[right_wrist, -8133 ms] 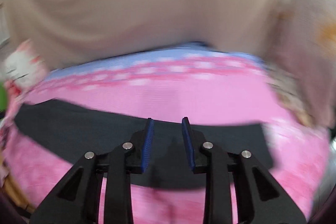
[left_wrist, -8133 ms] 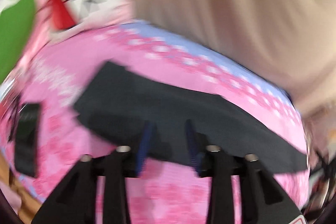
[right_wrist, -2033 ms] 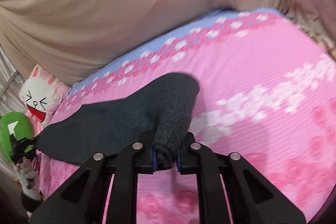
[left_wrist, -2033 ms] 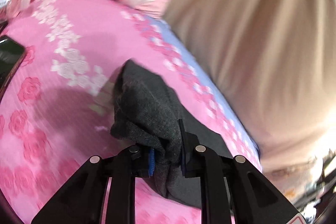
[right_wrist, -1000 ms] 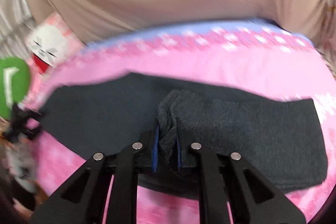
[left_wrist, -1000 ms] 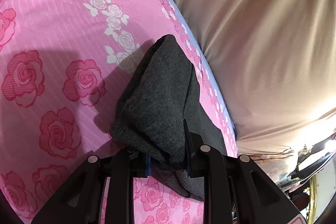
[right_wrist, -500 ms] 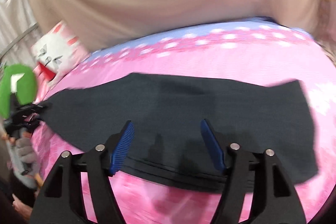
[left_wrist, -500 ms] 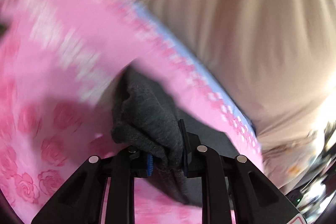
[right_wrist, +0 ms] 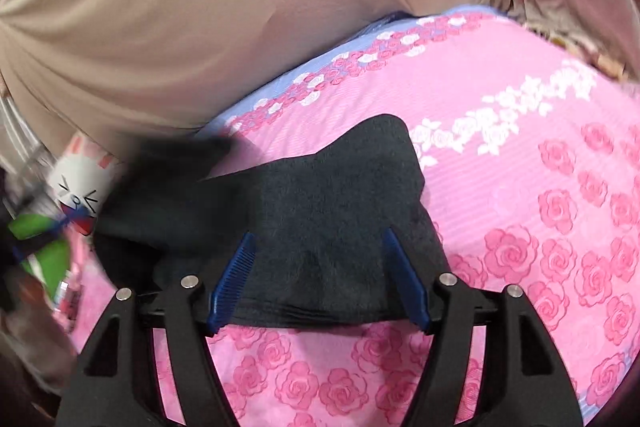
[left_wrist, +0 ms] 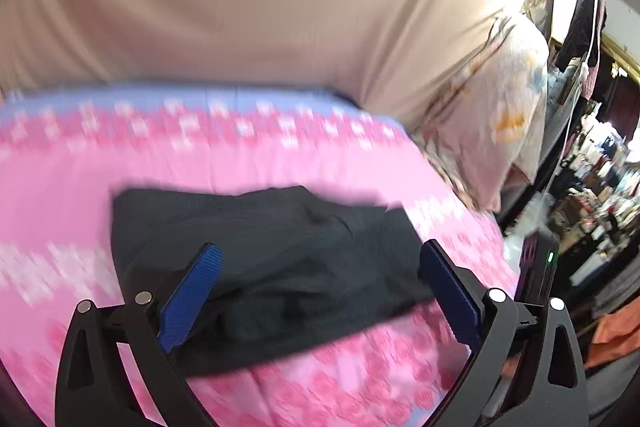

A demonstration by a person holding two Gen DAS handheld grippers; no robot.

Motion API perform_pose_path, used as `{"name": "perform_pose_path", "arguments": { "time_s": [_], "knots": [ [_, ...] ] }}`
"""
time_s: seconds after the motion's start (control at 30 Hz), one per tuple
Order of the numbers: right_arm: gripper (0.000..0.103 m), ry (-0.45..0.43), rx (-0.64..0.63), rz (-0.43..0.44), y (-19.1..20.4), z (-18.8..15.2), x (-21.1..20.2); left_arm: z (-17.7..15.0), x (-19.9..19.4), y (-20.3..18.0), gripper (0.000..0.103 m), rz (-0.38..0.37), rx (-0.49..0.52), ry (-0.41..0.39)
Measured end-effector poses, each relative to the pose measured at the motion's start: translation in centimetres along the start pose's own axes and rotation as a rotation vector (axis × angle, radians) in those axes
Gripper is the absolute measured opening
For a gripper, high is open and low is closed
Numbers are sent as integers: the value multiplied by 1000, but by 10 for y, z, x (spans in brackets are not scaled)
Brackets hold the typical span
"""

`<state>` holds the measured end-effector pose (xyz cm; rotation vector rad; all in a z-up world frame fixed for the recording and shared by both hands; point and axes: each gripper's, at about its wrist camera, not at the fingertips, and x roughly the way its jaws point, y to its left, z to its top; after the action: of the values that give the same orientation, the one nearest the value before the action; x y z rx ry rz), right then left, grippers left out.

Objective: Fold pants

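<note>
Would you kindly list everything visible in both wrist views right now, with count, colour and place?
pants: one, dark grey, lying folded on the bedsheet, under both tongs.
bedsheet: one, pink with rose print and a blue border, covering the bed.
curtain: one, beige, behind the bed's far edge.
rabbit cushion: one, white and pink, at the left end of the bed.
green object: one, green, blurred, below the cushion; cannot identify.
floral pillow: one, pale with orange marks, at the right end of the bed.
cluttered shelves: dark, beyond the bed, far right.
left tongs: one, black with blue pads, opening wide, nothing between them.
right tongs: one, black with blue pads, open above the pants, not pressing.
</note>
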<state>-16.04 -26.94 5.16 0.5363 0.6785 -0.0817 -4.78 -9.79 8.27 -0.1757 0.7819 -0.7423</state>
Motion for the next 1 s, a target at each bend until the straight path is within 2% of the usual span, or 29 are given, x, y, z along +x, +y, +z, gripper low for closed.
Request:
{"name": "perform_pose_path", "arguments": {
  "time_s": [0.1, 0.17, 0.33, 0.43, 0.5, 0.57, 0.67, 0.7, 0.73, 0.77, 0.8, 0.83, 0.87, 0.93, 1.0],
  "knots": [
    [71, 41, -13, 59, 9, 4, 12, -12, 0, 24, 97, 3, -81, 17],
    [75, 72, -31, 100, 23, 8, 26, -14, -10, 48, 97, 46, -133, -3],
    [77, 179, -45, 124, 51, 11, 75, -21, -48, 94, 97, 124, -215, -63],
    [77, 176, -44, 97, 59, 7, 84, -29, -70, 111, 97, 136, -233, -77],
    [77, 191, -57, 104, 60, -3, 79, -34, -72, 114, 97, 146, -211, -50],
    [77, 208, -103, 74, 62, -14, 75, -38, -64, 109, 98, 155, -165, -18],
    [76, 210, -168, 31, 71, -24, 71, -47, -31, 86, 98, 188, -21, 48],
    [72, 208, -179, 12, 72, -23, 73, -49, -21, 80, 98, 202, 21, 63],
    [56, 214, -180, 10, 73, -22, 78, -52, -4, 73, 98, 240, 80, 81],
    [47, 223, -176, 9, 75, -20, 86, -54, 9, 70, 92, 282, 112, 95],
    [26, 225, -177, -7, 75, -18, 92, -55, 25, 69, 81, 326, 139, 122],
    [17, 221, -186, -27, 77, -15, 96, -56, 34, 72, 42, 339, 145, 151],
    [13, 216, -191, -19, 80, -10, 95, -55, 42, 78, 28, 351, 122, 181],
    [8, 148, -202, 15, 89, 6, 73, -46, 33, 96, 16, 339, 56, 163],
    [6, 46, -231, 19, 97, 22, 33, -38, 11, 111, 15, 329, 4, 133]
  ]
}}
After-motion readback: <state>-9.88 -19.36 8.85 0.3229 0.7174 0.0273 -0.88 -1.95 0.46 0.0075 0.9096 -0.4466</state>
